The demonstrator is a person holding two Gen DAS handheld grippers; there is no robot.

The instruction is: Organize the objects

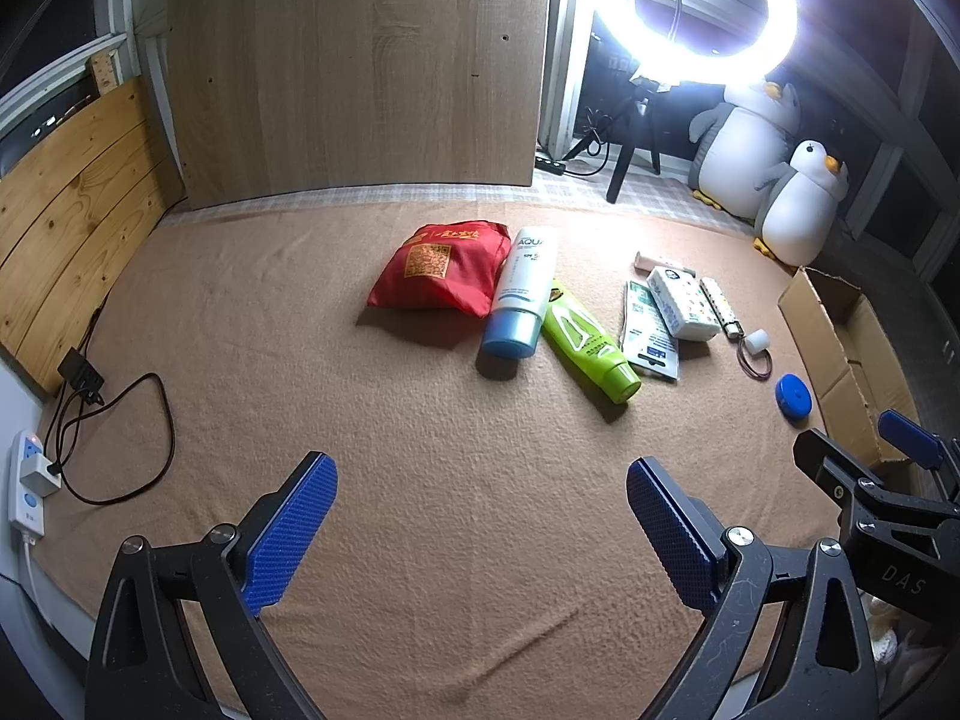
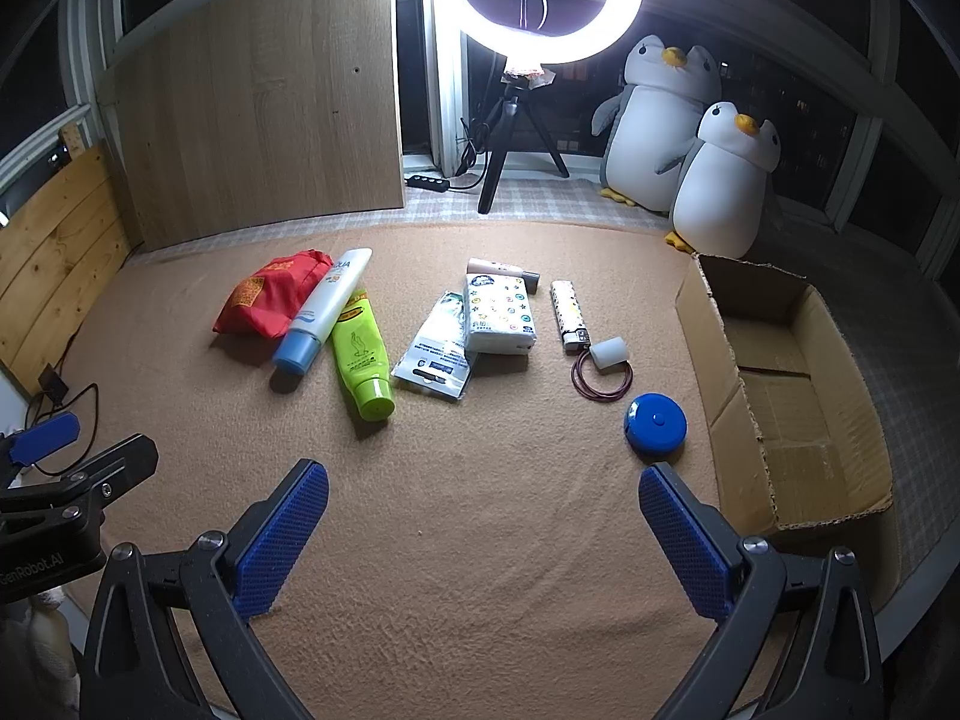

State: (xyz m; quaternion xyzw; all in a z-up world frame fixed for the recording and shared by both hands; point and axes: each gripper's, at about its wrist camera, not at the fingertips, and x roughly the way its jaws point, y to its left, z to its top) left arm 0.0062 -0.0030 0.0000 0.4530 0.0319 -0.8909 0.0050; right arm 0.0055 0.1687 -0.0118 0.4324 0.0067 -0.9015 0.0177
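A: How do the jaws stand?
B: Wide apart on both the left gripper and the right gripper, nothing between them, both above the tan blanket
A: And the things?
B: In a row: red pouch, white tube touching the green tube, tissue pack, lighter, blue round case near the open cardboard box on the right

Taking the tissue pack as landmark: a flat packet is lying just left of it, partly under it. Two tubes and a pouch are lying farther left. A lighter is lying right of it, and a cardboard box is sitting far right.
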